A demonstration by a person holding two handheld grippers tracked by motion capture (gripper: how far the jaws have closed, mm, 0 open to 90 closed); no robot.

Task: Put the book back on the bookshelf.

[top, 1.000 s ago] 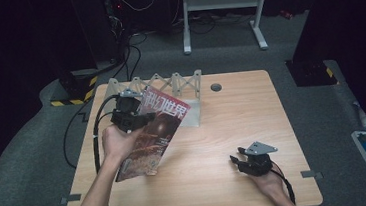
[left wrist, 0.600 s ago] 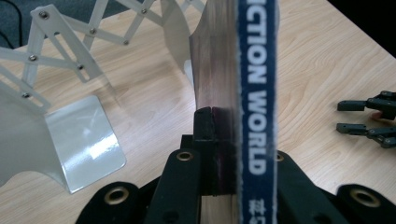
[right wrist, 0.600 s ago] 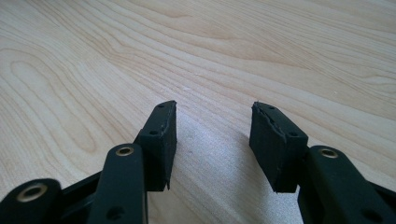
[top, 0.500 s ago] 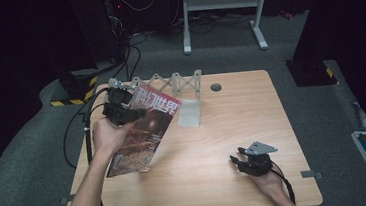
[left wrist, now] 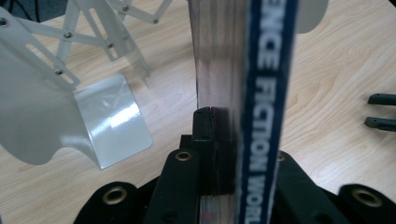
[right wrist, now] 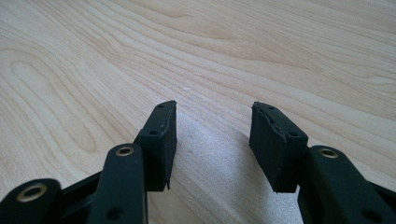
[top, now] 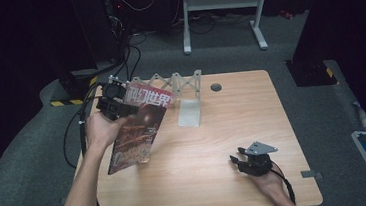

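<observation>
A magazine [top: 140, 129] with a dark red cover is held tilted above the left side of the wooden table [top: 252, 112], its lower corner near the tabletop. My left gripper [top: 121, 108] is shut on the magazine's upper left edge. In the left gripper view the black jaws [left wrist: 212, 116] clamp the pages beside the blue spine band [left wrist: 264, 107]. My right gripper [top: 240, 159] rests low at the table's front right, open. In its own view the right gripper [right wrist: 212, 140] has only bare wood between its pads.
A white folding lattice rack [top: 169, 83] stands at the table's far edge, with a flat white plate [top: 190, 113] at its foot, close right of the magazine. A dark round grommet [top: 216, 87] sits in the tabletop. Cables [top: 73, 137] trail off the left edge.
My left hand has carried the magazine a little to the left and toward the far edge, slightly higher. The right gripper has stayed where it was.
</observation>
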